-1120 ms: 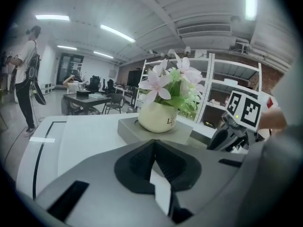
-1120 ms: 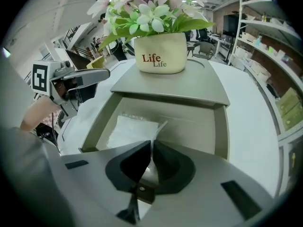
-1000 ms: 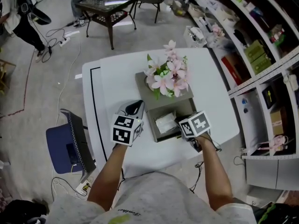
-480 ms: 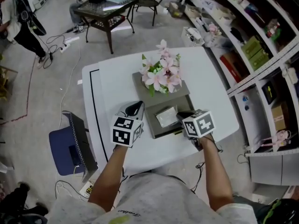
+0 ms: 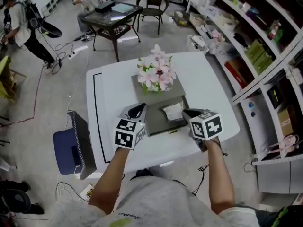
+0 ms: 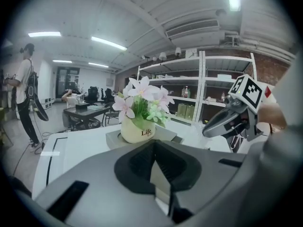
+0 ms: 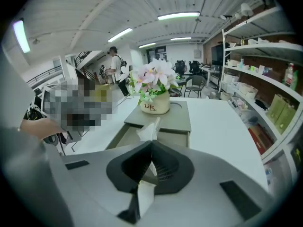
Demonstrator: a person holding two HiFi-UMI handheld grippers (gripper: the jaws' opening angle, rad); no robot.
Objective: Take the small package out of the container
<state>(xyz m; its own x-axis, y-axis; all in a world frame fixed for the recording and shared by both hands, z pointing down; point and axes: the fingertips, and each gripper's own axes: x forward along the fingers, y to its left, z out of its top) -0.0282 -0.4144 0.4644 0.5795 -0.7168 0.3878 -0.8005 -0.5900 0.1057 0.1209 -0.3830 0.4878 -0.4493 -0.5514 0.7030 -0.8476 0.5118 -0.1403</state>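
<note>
A grey container (image 5: 176,92) stands on the white table (image 5: 116,89) with its drawer (image 5: 158,125) pulled out toward me. A pot of pink flowers (image 5: 154,74) sits on its top. My right gripper (image 5: 186,112) is shut on the small white package (image 5: 173,111), which hangs just above the open drawer. In the right gripper view the crinkled package (image 7: 149,128) sticks up from between the closed jaws of that gripper (image 7: 151,144). My left gripper (image 5: 137,110) hovers at the drawer's left side, shut with nothing in it. It (image 6: 154,144) looks toward the flower pot (image 6: 139,131).
A blue chair (image 5: 71,148) stands by the table's left edge. Stocked shelves (image 5: 265,56) line the right side. A dark low table (image 5: 113,13) and a standing person (image 5: 28,25) are farther back on the floor.
The package lay in the drawer a second ago. It now hangs from my right gripper, raised a little toward the drawer's right side. My left gripper has barely moved.
</note>
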